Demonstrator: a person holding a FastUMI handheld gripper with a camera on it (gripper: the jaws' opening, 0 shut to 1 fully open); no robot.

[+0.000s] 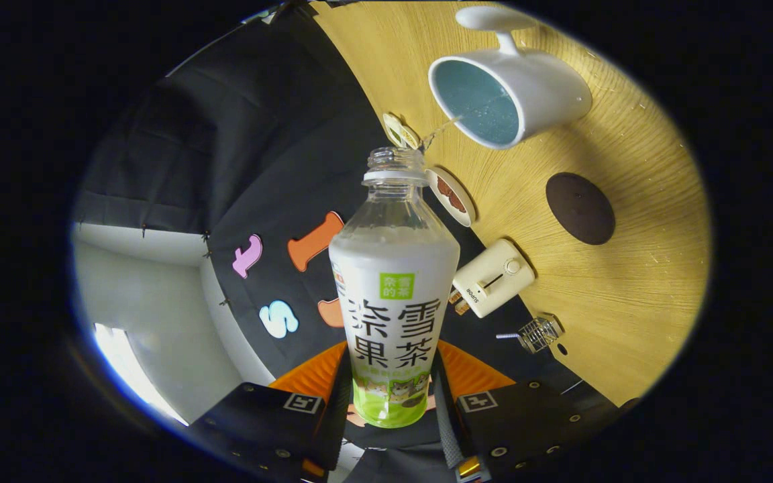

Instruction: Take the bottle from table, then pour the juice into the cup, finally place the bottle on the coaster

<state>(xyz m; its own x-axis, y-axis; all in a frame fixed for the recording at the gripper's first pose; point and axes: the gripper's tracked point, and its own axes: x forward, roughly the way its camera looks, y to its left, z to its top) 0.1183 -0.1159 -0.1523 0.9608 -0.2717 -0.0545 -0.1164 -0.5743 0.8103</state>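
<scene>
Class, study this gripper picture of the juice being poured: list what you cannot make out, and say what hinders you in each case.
- Bottle base, gripper view: hidden between the gripper fingers clamped on it.
- Juice level in the cup: the thin stream near its rim is too faint, and the inside shows only speckled blue.
- Small wire object near the white appliance: too small to identify.
- Coaster surface: too dark for detail.

The handheld two-finger gripper (pixel 391 409) is rolled strongly to one side, so the whole scene looks tilted. Its two black fingers (pixel 333 402), each with a square marker, stand on both sides of the clear plastic bottle with white and green label (pixel 393 295) and press on its lower part.
</scene>
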